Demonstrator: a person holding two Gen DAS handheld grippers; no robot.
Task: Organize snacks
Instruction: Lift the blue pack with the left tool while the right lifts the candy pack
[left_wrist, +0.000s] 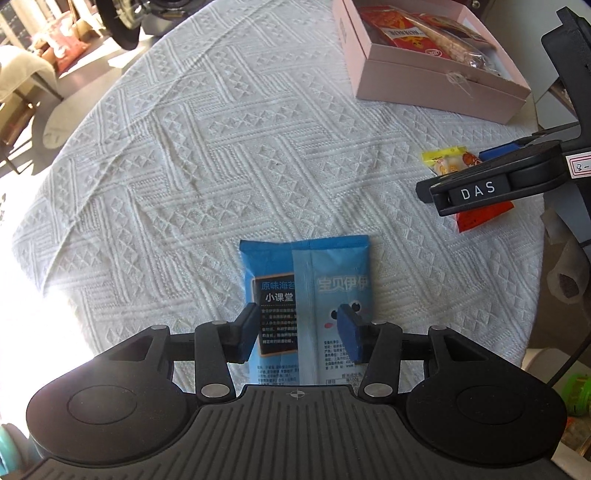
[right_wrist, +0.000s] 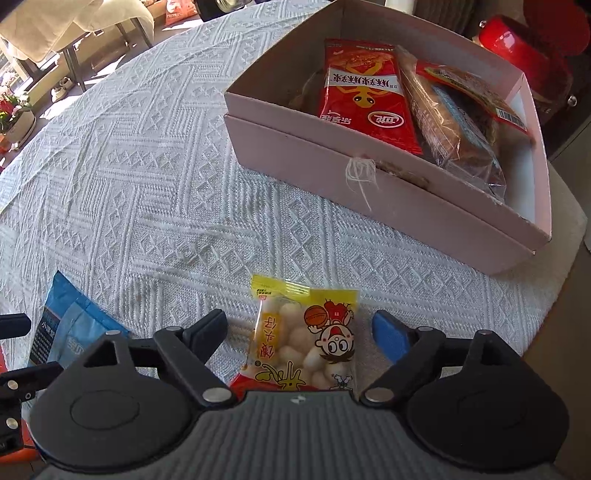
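Note:
A blue seaweed snack packet lies flat on the white tablecloth, and also shows at the left in the right wrist view. My left gripper straddles its near half, fingers close against both long edges. A yellow packet of small white puffs lies between the open fingers of my right gripper, which do not touch it. It also shows in the left wrist view under the right gripper. A pink box at the far right holds a red packet and several other snacks.
The round table's white tablecloth spreads left and ahead. A red-orange packet lies under the right gripper's body. The table edge curves close on the right, with a chair and a dark wheel on the floor beyond the far edge.

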